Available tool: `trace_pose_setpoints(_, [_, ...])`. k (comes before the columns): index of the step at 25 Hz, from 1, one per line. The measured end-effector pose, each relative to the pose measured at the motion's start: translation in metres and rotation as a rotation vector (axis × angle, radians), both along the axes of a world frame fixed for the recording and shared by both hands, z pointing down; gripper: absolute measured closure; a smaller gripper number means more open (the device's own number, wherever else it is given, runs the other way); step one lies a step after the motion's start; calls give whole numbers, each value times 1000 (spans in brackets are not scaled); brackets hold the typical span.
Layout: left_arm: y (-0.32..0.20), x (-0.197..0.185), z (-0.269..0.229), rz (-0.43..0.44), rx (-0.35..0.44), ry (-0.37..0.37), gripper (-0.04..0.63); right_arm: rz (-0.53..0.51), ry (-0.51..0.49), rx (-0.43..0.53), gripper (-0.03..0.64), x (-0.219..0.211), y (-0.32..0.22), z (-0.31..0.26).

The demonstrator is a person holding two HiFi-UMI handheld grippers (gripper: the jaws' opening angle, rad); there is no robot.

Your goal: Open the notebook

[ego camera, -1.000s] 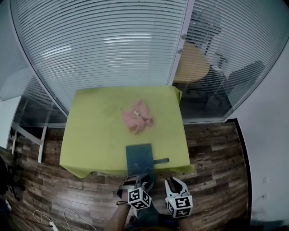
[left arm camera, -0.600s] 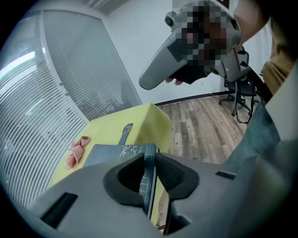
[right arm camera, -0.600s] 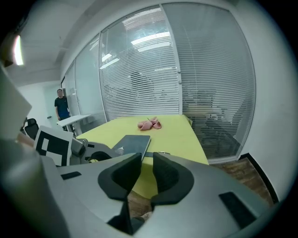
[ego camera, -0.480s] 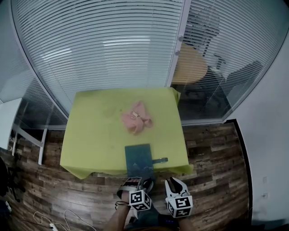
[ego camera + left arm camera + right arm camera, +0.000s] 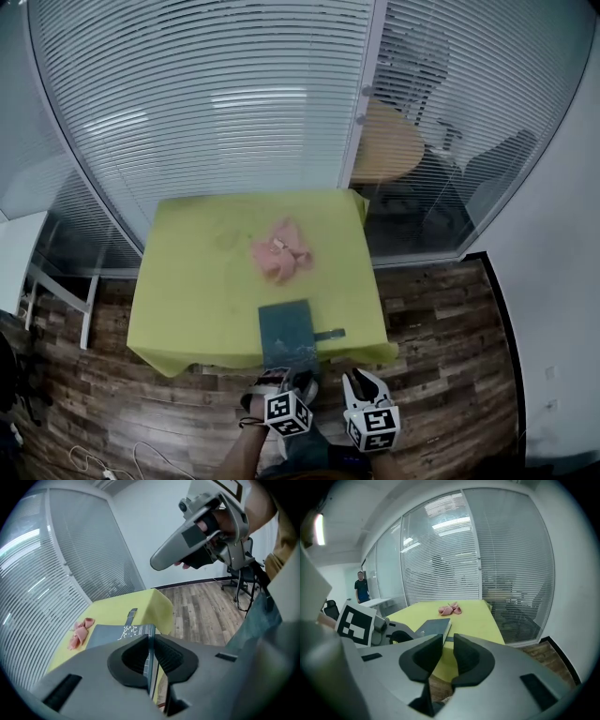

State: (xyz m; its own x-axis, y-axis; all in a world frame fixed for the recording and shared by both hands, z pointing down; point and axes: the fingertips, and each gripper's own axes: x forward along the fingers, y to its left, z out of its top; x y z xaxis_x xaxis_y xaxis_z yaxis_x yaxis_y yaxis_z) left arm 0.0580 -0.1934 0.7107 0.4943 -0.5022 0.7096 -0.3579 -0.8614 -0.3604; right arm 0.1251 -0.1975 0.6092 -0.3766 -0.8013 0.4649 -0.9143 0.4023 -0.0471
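Note:
A dark teal notebook [image 5: 287, 330] lies shut at the near edge of the yellow-green table [image 5: 197, 281], and its strap [image 5: 331, 334] sticks out to the right. My left gripper [image 5: 292, 373] is at the notebook's near edge. Its jaws have just been closing, and in the left gripper view the pads [image 5: 136, 660] pinch the edge of the cover [image 5: 151, 653]. My right gripper [image 5: 360, 381] hovers off the table's near edge, to the right of the left one. Its jaws [image 5: 447, 656] stand a narrow gap apart with nothing between them.
A pink bow [image 5: 279, 251] lies mid-table behind the notebook. Glass walls with blinds [image 5: 234, 103] close off the far side, and a round wooden table [image 5: 389, 142] stands behind them. A white desk [image 5: 17, 246] is at the left. A person [image 5: 361, 587] stands far off. The floor is wooden [image 5: 441, 309].
The head view has shifted slightly, so the table sits a little higher in the picture. The notebook, the bow and both grippers keep their places.

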Motion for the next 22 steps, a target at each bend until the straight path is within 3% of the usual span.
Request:
trace_pose_setpoints(5, [0,-4,-12,-19,7,30,541,1,-2,13,532,-2,6,-7])
trace_pose_setpoints(9, [0,-10,-29,-54,74,66,546,-7,0,32,532,-5,9,-14])
trace_pose_setpoints(13, [3,-20,-47,-119,130,125,552,-15,-2,47,534,-8,12,-21])
trace_pose_setpoints(22, [7,-47,-68,-270,153,264,555,-50,-5,68,537,-22,19,-26])
